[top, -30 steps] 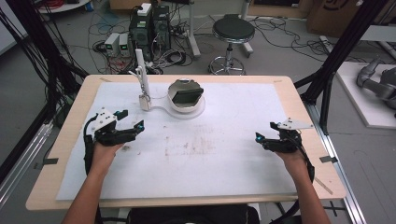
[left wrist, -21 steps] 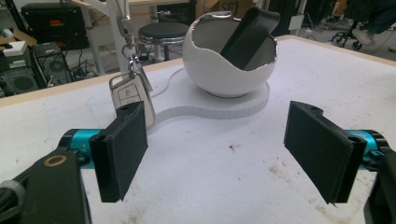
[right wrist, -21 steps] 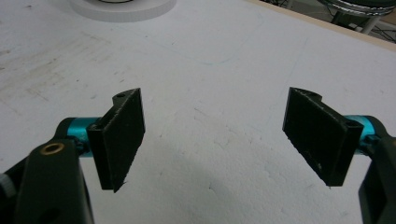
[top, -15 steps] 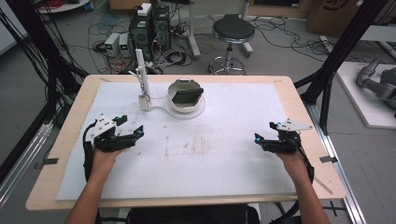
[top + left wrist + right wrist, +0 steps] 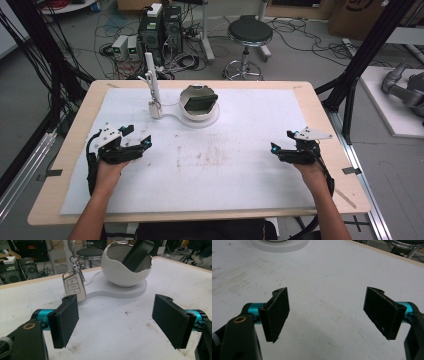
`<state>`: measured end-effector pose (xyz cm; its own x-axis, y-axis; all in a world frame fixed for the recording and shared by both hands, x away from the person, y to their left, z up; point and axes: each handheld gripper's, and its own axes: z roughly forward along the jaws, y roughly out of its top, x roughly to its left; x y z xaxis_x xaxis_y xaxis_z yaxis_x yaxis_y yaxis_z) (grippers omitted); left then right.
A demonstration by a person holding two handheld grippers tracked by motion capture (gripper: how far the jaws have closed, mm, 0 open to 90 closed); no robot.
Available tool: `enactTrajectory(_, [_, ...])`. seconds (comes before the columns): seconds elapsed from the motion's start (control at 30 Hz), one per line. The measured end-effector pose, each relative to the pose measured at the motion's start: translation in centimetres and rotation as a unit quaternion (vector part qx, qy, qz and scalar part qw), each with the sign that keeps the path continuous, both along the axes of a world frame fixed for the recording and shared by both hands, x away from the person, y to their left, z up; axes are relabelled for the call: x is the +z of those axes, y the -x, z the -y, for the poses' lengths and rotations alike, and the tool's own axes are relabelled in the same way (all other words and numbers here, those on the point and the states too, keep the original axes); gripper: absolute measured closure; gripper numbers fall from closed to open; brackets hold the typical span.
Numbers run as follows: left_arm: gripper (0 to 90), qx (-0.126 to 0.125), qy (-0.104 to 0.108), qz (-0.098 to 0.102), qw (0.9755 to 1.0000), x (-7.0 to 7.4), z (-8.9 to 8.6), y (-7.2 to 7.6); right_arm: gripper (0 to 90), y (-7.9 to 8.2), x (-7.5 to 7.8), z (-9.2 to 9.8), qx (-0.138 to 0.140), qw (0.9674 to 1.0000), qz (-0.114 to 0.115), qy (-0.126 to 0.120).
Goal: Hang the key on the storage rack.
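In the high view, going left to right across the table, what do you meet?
Left hand-held gripper → white post with the hanging car key → white bowl holding a dark object → right hand-held gripper.

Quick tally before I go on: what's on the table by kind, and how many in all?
Grippers: 2, left gripper and right gripper, jaws open
White bowl-shaped holder: 1
Dark device in the holder: 1
Car key fob: 1
Total: 5
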<state>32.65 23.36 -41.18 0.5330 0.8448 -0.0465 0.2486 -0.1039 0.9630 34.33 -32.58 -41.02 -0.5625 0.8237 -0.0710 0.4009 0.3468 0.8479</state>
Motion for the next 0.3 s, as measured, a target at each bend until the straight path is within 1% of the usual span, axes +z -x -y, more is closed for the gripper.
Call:
enactTrajectory(0.07, [21.3, 0.003, 0.0, -0.001, 1.0, -0.02, -0.06, -0.02, 21.3, 0.02, 0.0, 0.02, -0.001, 1.0, -0.002, -0.002])
enactTrajectory(0.27, [21.3, 0.003, -0.001, -0.003, 1.0, -0.15, -0.02, -0.15, 21.3, -0.04, -0.12, 0.14, -0.001, 1.0, -0.005, -0.004])
enactTrajectory(0.3, [21.4, 0.004, -0.001, -0.004, 1.0, -0.17, -0.01, -0.16, 21.3, -0.08, -0.13, 0.18, -0.001, 1.0, -0.003, -0.003])
